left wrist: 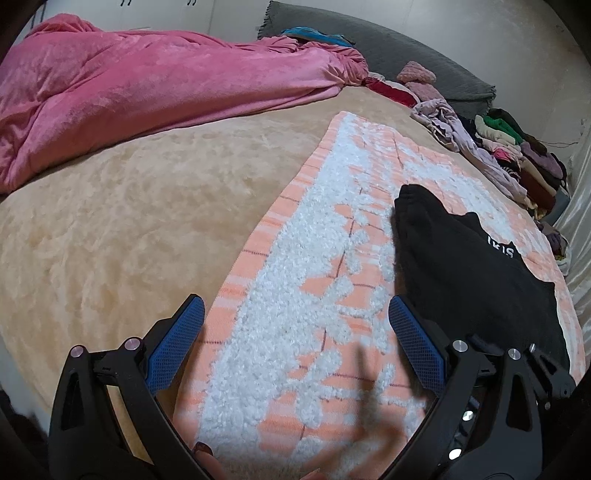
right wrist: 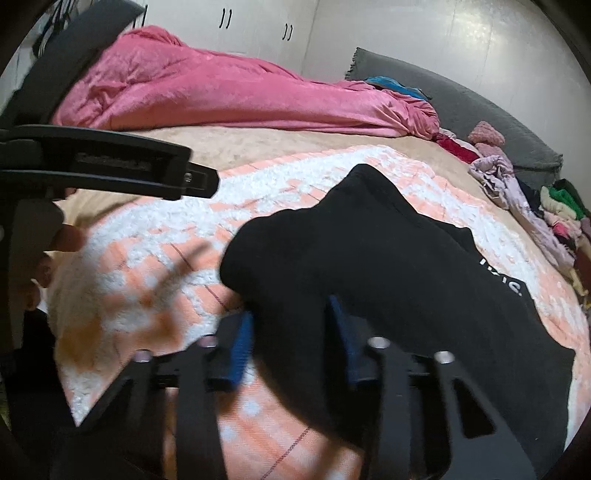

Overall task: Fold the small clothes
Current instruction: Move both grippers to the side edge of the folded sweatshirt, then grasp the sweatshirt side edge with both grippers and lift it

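Note:
A black garment [left wrist: 472, 266] with white lettering lies on an orange-and-white fluffy mat [left wrist: 314, 240] spread over the bed. In the right wrist view the black garment [right wrist: 369, 240] fills the middle, one part folded over toward the near left. My right gripper [right wrist: 291, 308] is shut on its near folded edge, and black fabric fills the gap between the blue pads [right wrist: 240, 343]. My left gripper [left wrist: 295, 302] hangs wide open over the mat's near end, just left of the garment, with nothing between its fingers. Its body also shows at the upper left of the right wrist view.
The beige bedcover [left wrist: 110, 221] stretches to the left. A pink quilt [left wrist: 129, 85] lies bunched along the far side, beside a grey blanket [left wrist: 424, 62]. A pile of mixed clothes [left wrist: 509, 155] lines the right edge. White cupboard doors [right wrist: 258, 26] stand behind the bed.

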`<action>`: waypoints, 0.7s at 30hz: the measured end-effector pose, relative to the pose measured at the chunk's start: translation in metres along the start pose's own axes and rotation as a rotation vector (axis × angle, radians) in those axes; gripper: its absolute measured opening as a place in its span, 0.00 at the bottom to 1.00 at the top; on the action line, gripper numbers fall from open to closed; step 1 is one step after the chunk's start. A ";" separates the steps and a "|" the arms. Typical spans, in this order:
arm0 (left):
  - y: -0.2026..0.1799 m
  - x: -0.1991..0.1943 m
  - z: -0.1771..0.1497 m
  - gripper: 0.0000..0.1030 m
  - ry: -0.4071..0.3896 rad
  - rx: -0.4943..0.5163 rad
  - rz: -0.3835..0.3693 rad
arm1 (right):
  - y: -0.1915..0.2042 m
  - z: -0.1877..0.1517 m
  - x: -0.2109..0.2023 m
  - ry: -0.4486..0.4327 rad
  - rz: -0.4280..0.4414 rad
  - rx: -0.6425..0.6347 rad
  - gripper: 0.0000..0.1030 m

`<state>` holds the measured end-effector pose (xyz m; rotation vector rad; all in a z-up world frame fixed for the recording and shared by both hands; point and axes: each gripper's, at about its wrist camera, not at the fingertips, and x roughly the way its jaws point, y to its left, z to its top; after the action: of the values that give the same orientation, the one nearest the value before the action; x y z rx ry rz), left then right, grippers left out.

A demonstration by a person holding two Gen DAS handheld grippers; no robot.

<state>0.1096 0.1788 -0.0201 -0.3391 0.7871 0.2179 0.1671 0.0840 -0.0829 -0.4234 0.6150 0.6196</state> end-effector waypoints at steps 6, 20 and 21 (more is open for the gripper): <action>-0.007 0.004 0.018 0.91 0.018 -0.023 -0.050 | -0.025 -0.004 -0.011 -0.033 0.111 0.155 0.13; -0.062 0.078 0.060 0.91 0.284 -0.106 -0.418 | -0.050 -0.016 -0.032 -0.091 0.188 0.279 0.09; -0.067 0.084 0.061 0.90 0.299 -0.100 -0.423 | -0.049 -0.018 -0.034 -0.092 0.189 0.282 0.09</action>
<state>0.2280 0.1455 -0.0264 -0.6327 0.9793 -0.1968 0.1699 0.0243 -0.0652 -0.0725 0.6477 0.7161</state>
